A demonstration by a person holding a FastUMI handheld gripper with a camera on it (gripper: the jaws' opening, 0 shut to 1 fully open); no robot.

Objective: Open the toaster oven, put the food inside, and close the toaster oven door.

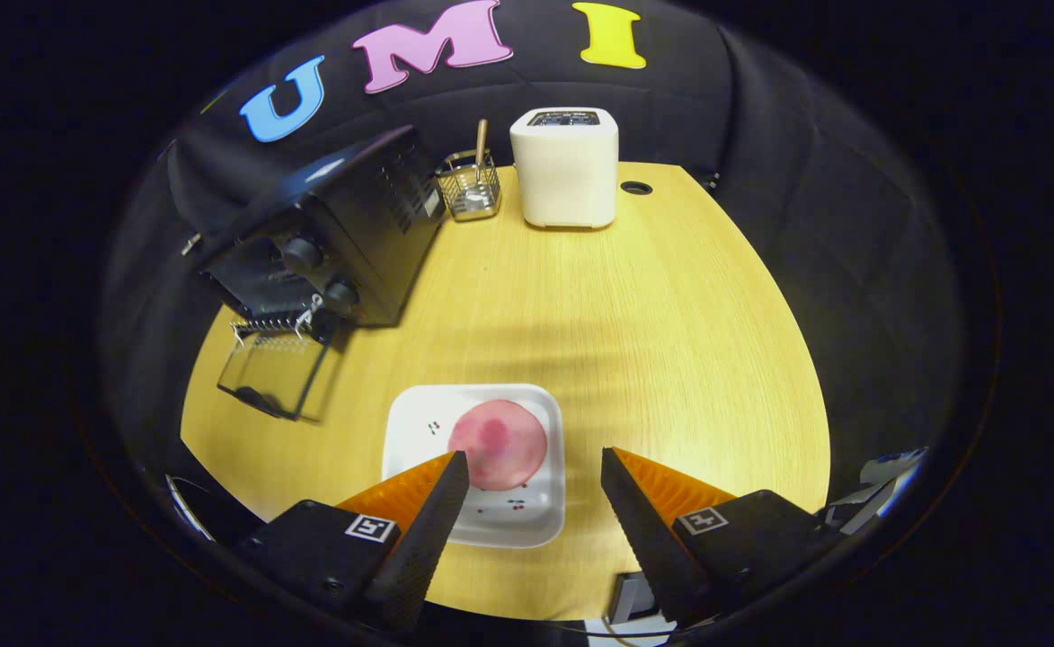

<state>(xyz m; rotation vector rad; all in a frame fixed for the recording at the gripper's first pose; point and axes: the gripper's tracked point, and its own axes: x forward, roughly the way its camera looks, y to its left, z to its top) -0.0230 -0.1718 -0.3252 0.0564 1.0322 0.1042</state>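
Note:
A black toaster oven (329, 238) stands at the far left of the wooden table, its glass door (270, 373) folded down flat in front of it. A round pink piece of food (498, 443) lies on a white square plate (419, 422) just ahead of my fingers. My gripper (534, 467) hangs open above the plate's near edge. The left fingertip overlaps the plate beside the food, and the right fingertip is off the plate's right side. Nothing is between the fingers.
A white pop-up toaster (565, 167) stands at the back of the table (670, 314). Next to it is a wire caddy (470, 187) with a wooden handle sticking up. A cable hole (636, 188) lies right of the toaster.

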